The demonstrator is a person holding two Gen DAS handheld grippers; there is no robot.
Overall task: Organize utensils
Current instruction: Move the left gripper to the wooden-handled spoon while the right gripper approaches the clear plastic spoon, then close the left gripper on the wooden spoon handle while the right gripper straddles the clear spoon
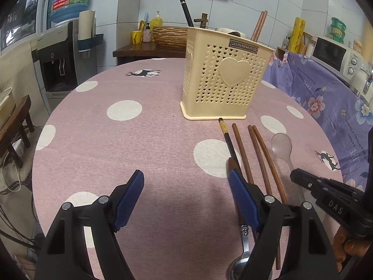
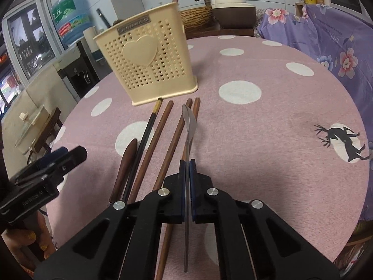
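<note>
A cream perforated utensil holder with a heart on its front stands on the pink dotted tablecloth; it also shows in the right wrist view. It holds brown chopsticks and a black one. In front of it lie a black chopstick, brown chopsticks, and a wood-handled metal spoon. My right gripper is shut on a translucent spoon, held edge-up above the chopsticks. My left gripper is open and empty, just left of the lying utensils.
A water dispenser stands far left. A sideboard with a basket is behind the table. A purple floral cloth covers the right side, with a microwave behind it. A wooden stool stands on the left.
</note>
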